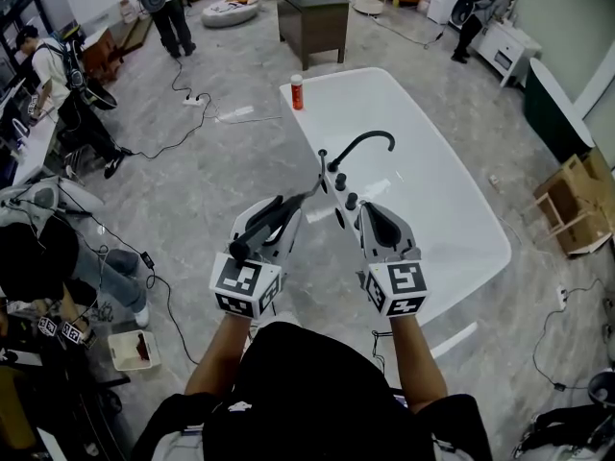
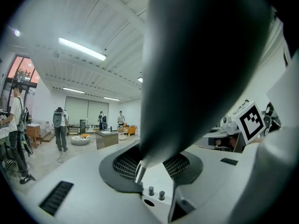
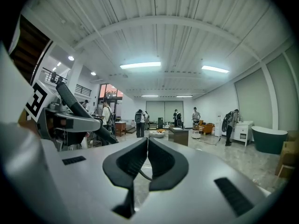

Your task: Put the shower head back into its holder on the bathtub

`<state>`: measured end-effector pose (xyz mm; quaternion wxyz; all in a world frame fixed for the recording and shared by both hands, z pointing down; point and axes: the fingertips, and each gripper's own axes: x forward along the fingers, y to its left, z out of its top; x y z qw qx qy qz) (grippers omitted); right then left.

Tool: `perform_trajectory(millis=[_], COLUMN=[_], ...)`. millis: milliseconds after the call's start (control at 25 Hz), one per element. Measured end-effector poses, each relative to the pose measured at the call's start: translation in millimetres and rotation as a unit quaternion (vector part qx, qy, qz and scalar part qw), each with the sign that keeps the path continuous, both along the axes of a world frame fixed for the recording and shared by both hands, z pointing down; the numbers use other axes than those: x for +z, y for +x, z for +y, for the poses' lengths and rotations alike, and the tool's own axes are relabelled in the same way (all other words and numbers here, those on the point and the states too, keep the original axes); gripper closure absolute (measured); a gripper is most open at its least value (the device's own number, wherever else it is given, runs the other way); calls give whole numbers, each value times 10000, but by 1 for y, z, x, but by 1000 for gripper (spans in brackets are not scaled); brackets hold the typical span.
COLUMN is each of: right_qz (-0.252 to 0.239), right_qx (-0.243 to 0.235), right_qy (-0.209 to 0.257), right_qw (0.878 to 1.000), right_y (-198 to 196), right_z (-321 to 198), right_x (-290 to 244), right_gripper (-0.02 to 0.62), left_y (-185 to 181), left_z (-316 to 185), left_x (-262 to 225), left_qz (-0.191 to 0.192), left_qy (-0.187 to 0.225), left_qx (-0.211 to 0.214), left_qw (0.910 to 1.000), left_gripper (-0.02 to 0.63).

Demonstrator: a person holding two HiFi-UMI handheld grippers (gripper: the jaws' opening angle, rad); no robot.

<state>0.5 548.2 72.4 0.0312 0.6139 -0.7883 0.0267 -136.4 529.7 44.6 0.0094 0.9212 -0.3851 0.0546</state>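
The shower head is clamped crosswise in the left gripper's jaws, near the bathtub. The right gripper's jaws are closed and empty.

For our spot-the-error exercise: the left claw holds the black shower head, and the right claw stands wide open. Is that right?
Not quite: the right claw is shut, not wide open, as the right gripper view shows. The left claw does hold the black shower head.

I see the white bathtub on the grey floor; what looks like a red can stands on its far corner.
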Motion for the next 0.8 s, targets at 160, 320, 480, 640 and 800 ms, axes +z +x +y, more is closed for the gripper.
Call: perform_trajectory(millis=[160,320,480,640,800], right_qz=[-107,-172,-144,-107,-108], right_qx=[-92,-95,-150,-214,-196], right_qy=[68,37,-21,-57,-69], right_qw=[9999,9998,9998,9997,9997], right_y=[8,18,13,8,8], right_z=[15,18,9,-2,-23], right_x=[1,3,10,14,15], right_gripper=[571,571,571,572,571], left_y=[8,17,18,16,14], left_z=[12,14,12,3,-18], left_x=[3,3,7,7,4], left_qz=[-17,67,55,88,144], left_qy=[-9,-86,-105,-81,-50], left_qx=[-78,-132,-143,-151,-139], left_qw=[10000,9999,9998,9998,9998], left_gripper=[462,462,462,462,462])
